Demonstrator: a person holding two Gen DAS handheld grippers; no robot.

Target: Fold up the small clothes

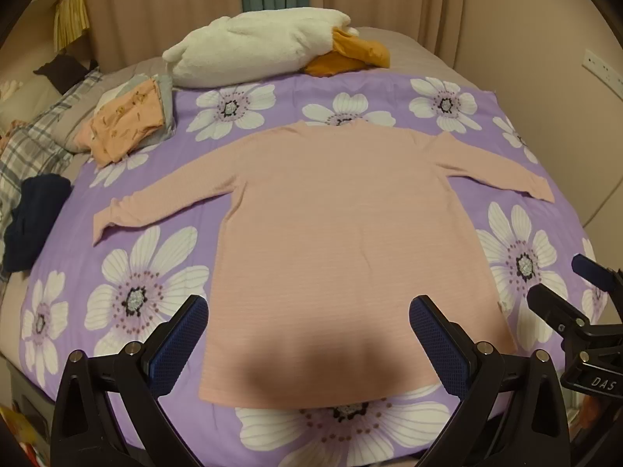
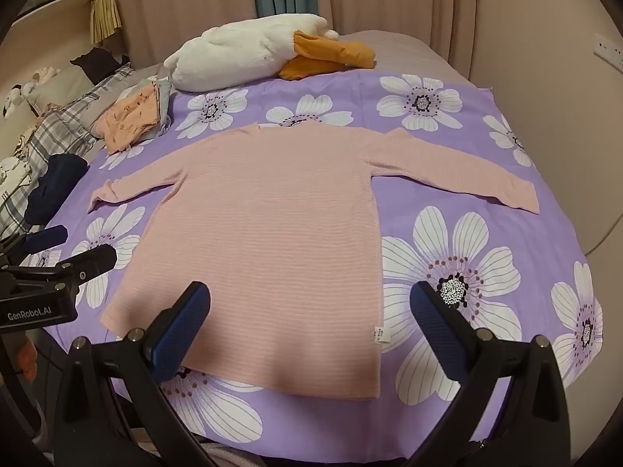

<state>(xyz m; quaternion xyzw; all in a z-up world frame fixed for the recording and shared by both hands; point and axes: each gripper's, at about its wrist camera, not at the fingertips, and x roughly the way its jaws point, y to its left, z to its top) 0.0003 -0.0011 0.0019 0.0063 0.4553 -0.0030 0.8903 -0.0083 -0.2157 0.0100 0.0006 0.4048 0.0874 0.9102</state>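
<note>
A pink long-sleeved top [image 1: 331, 225] lies flat on the purple flowered sheet [image 1: 241, 124], hem toward me, both sleeves spread out; it also shows in the right wrist view [image 2: 264, 225]. My left gripper [image 1: 307, 319] is open and empty, hovering above the hem. My right gripper [image 2: 311, 303] is open and empty, above the hem's right corner near a small white label [image 2: 381, 335]. The right gripper also shows at the right edge of the left wrist view [image 1: 564, 292], and the left gripper at the left edge of the right wrist view [image 2: 66, 249].
A white plush toy with orange parts [image 1: 264, 46] lies at the far end of the bed. A pile of folded orange and grey clothes [image 1: 128, 120] sits at the far left. A dark blue garment [image 1: 31, 222] and plaid bedding [image 1: 35, 144] lie at the left. Curtains hang behind.
</note>
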